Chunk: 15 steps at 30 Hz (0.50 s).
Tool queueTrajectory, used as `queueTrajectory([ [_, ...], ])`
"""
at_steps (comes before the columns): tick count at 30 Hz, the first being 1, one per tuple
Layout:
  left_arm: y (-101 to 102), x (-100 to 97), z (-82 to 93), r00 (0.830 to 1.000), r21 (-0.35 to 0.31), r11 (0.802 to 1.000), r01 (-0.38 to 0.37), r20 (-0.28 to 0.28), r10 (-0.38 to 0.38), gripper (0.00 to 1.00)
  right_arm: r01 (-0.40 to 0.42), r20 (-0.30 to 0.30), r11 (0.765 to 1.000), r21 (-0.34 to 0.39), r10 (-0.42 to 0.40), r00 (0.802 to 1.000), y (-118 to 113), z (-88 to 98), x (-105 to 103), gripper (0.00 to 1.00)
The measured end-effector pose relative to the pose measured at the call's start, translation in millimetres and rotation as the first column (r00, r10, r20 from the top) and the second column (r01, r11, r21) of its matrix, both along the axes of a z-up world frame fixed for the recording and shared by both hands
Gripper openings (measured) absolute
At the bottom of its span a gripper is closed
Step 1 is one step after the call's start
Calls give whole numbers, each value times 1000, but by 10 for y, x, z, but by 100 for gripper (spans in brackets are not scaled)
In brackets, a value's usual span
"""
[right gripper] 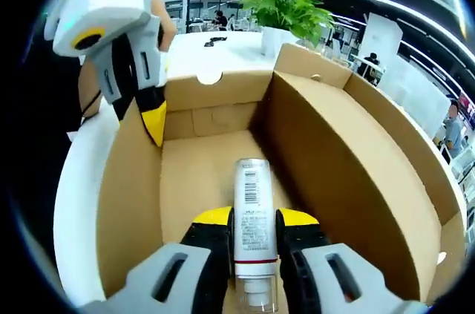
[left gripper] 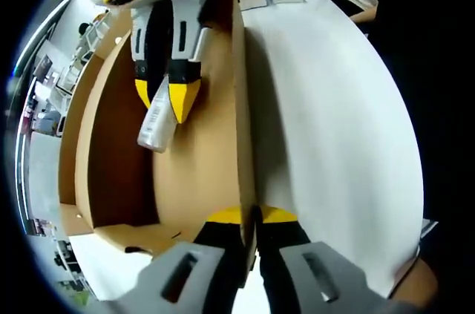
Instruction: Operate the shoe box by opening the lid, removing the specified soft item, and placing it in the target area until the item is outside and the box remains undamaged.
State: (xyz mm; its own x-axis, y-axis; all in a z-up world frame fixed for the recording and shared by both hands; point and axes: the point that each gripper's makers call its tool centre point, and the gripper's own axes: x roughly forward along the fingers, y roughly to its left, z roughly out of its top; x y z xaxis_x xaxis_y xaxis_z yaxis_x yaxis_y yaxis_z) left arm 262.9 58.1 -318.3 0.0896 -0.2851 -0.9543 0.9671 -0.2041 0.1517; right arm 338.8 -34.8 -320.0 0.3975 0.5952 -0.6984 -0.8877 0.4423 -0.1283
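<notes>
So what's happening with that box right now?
A person is working an open cardboard box with two handheld grippers. The right gripper is shut on a white tube inside the box. The left gripper is clamped on the box's side wall, steadying it. The tube isn't out yet.

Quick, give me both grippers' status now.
Left gripper: shut on the box wall, holding it.
Right gripper: shut on the white tube, inside the box.
</notes>
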Motion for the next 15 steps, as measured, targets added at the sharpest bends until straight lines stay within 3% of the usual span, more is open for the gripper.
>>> queueTrajectory([
  [2,-2,8,3,1000,-3,1000,-4,-1,4,4,8,10,1000,11,-8,1000,-2,135,-42,21],
  [11,-3,10,2,1000,-3,1000,0,0,0,4,22,39,1000,5,-23,999,-40,247,-84,21],
  [12,-4,11,2,1000,-4,1000,0,0,0,4,47,113,999,-6,-46,992,-61,400,-79,21],
  [14,-4,13,2,1000,-5,1000,0,0,0,4,55,117,998,-10,-54,992,-68,409,-75,21],
  [15,-4,15,2,1000,-5,1000,1,0,-1,4,94,159,995,-23,-89,983,-65,465,-60,21],
])
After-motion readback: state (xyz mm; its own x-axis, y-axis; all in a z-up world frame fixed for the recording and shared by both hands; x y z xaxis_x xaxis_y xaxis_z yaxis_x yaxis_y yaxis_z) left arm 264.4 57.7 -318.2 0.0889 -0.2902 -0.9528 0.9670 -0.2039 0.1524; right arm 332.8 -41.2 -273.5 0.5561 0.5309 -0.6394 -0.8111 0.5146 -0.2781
